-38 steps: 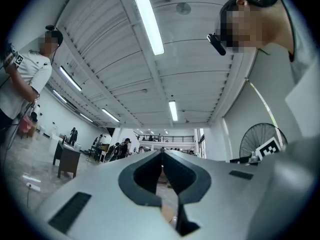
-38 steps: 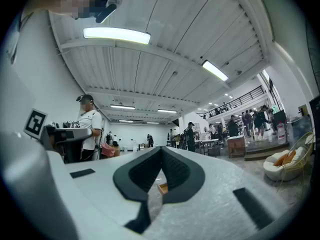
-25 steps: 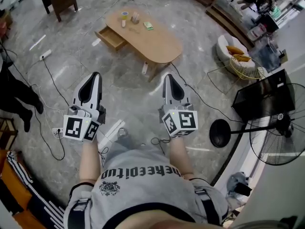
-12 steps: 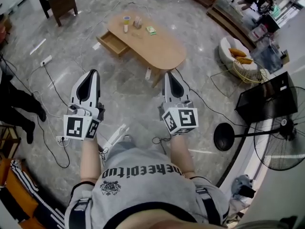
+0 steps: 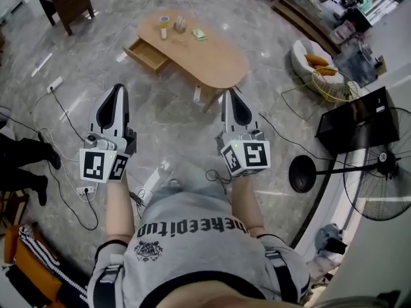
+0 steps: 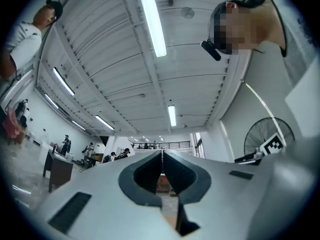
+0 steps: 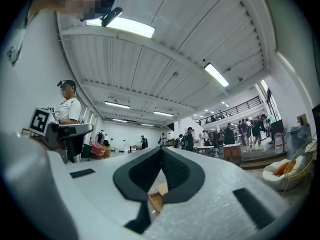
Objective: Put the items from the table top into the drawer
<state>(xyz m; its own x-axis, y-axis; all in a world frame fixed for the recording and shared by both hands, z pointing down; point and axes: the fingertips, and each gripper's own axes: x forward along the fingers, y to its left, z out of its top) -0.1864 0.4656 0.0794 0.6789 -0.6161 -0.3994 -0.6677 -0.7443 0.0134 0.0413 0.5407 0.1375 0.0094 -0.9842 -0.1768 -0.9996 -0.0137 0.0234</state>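
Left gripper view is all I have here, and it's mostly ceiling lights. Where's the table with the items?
Observer: The head view shows the oval light-wood table ahead, well beyond the left gripper and the right gripper.
Operator: Is its drawer open?
Observer: Yes, the wooden drawer stands pulled out on the table's side towards the picture's left.
Operator: What's on top?
Observer: A few small items clustered at the drawer end, among them a flat green one.
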